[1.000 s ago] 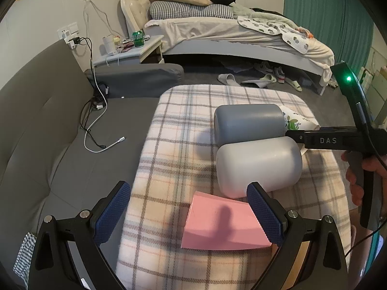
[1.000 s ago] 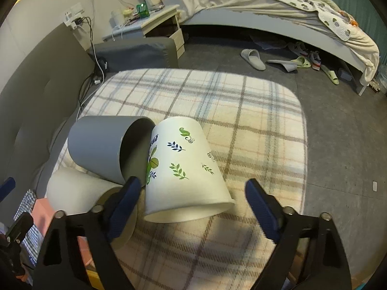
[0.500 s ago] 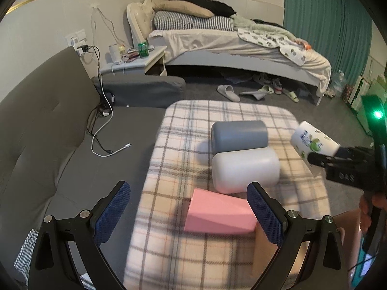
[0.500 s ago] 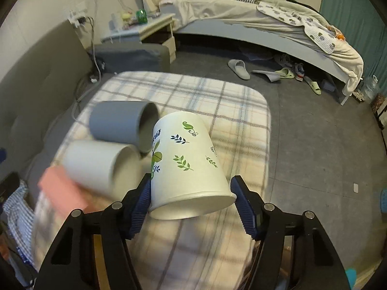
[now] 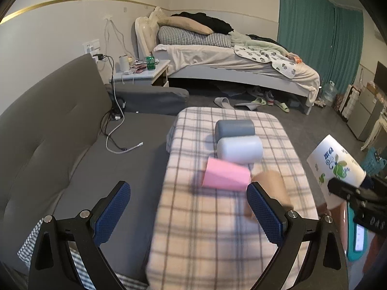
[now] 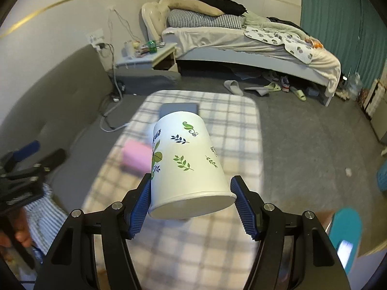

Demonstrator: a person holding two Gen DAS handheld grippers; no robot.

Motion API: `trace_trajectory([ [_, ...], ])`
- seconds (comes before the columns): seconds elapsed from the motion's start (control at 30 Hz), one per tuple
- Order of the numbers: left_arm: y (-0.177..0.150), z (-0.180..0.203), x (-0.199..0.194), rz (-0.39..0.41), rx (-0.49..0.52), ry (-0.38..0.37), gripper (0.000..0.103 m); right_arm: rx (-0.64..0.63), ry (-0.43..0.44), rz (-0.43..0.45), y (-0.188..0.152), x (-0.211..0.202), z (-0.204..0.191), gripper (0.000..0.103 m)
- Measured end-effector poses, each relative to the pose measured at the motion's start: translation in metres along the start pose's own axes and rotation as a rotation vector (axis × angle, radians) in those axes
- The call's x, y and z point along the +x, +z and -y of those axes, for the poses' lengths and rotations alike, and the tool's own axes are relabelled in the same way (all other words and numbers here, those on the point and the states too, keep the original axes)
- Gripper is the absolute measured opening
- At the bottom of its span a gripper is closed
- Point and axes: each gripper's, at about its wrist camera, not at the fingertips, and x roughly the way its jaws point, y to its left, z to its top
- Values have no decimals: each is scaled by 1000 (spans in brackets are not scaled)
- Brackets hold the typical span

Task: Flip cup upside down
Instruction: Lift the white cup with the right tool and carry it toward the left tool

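My right gripper [image 6: 191, 205] is shut on a white paper cup with green leaf prints [image 6: 186, 164], gripped near its rim, its closed base pointing away and up. It hangs in the air above the plaid-covered table [image 6: 232, 120]. The left wrist view shows the same cup [image 5: 335, 163] at the right, off the table's edge. My left gripper [image 5: 188, 213] is open and empty, above the table's near left side. A grey cup [image 5: 234, 126], a white cup [image 5: 239, 149], a pink cup [image 5: 226, 174] and a brown cup [image 5: 271, 188] lie on their sides.
A grey sofa [image 5: 48, 145] with a white cable [image 5: 121, 145] lies left of the table. A bed [image 5: 229, 62] and nightstand [image 5: 142, 72] stand at the back. Slippers [image 5: 222, 101] lie on the floor. A teal object [image 6: 346, 232] is at the lower right.
My right gripper closed on the leaf-print cup, lifted it off the table and drew it back. My left gripper pulled back and up from the cups.
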Motion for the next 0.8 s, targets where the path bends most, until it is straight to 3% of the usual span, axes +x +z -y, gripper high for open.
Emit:
trace_trajectory([
  [0.2,-38,-20,-13,-15,-8,10,100,65,4,-9,-51,-6,-42,65],
  [0.4,-72,-31,-2,-69,-24,16,100,135,-31,-105,-97,41,-66,65],
  [0.8,-101,-34,29,-167,-59,-3,100,79,-90,-183,-119,84,-74,68],
])
